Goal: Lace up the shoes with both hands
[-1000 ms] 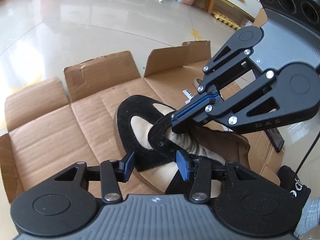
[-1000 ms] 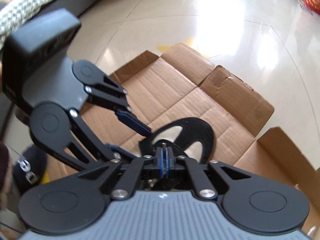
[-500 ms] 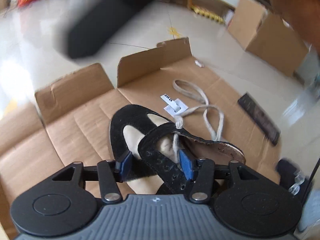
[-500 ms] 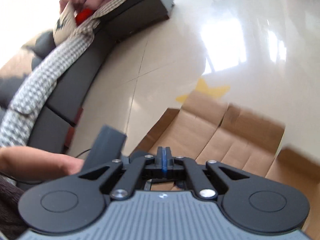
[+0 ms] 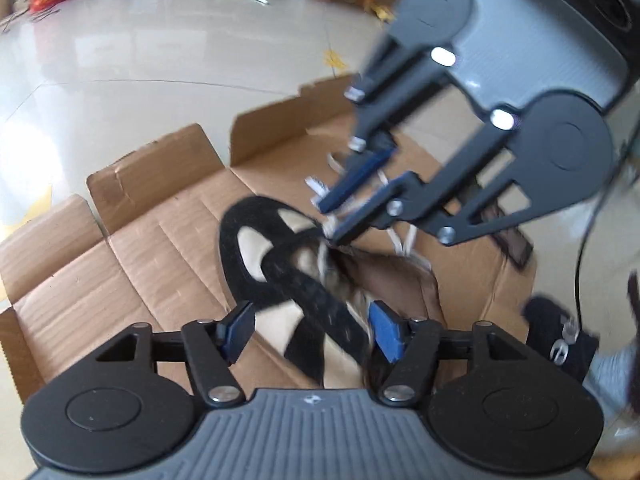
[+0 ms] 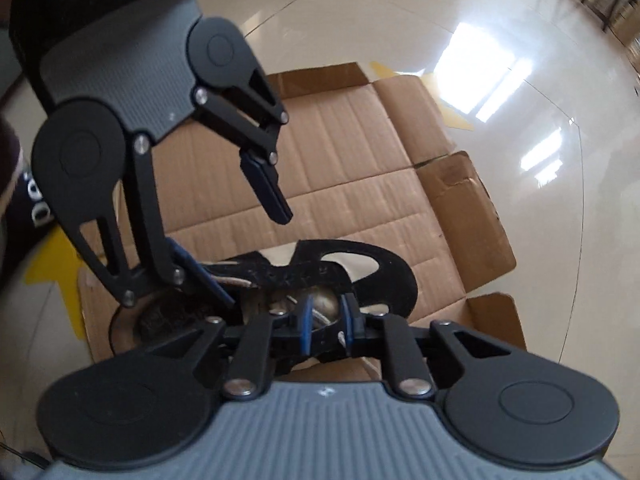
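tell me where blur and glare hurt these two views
Left wrist view: motion blur smears the right gripper, the lace and the shoe; the floor looks washed out. Right wrist view: sharper, window glare on the floor, edges bent by the fisheye.

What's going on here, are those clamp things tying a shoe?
Someone holds a two-finger gripper in each hand over a black and beige shoe lying on flattened cardboard. The left gripper straddles the shoe's side, jaws opening. The right gripper hovers over the tongue with the pale lace between its opening jaws. Lacing is barely begun.
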